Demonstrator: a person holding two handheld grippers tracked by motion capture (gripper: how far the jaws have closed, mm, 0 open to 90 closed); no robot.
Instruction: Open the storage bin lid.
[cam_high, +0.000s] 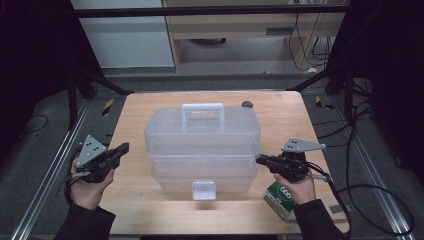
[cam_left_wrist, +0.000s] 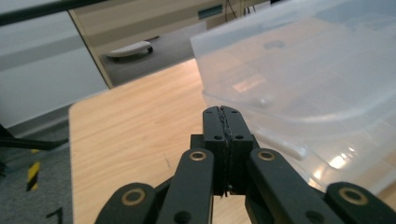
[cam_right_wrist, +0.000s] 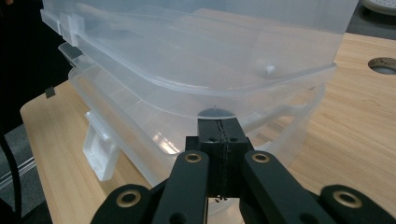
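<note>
A: What is sitting at the left of the table?

B: A person's left hand is holding the left gripper (cam_high: 123, 147) just off the table's (cam_high: 135, 115) left edge, pointing toward the clear plastic storage box (cam_high: 202, 145). In the left gripper view its two black jaws are pressing flat together, gripping nothing, with the box wall just ahead and to one side, apart from the tips.

A: And in the middle?

B: The storage box is standing upright at the centre of the wooden table. Its upper tier is sitting slightly shifted back over the lower tier, a white handle (cam_high: 202, 111) is lying on top, and a white latch (cam_high: 204, 190) is hanging at the front.

A: What is happening on the right?

B: The right gripper (cam_high: 260, 159) is hovering at the box's right end, its tips right at the seam between the tiers. Its jaws are also closed tight on nothing; whether they are touching the plastic is unclear. A green and white carton (cam_high: 281, 199) is lying under that hand, near the table's front right corner
</note>
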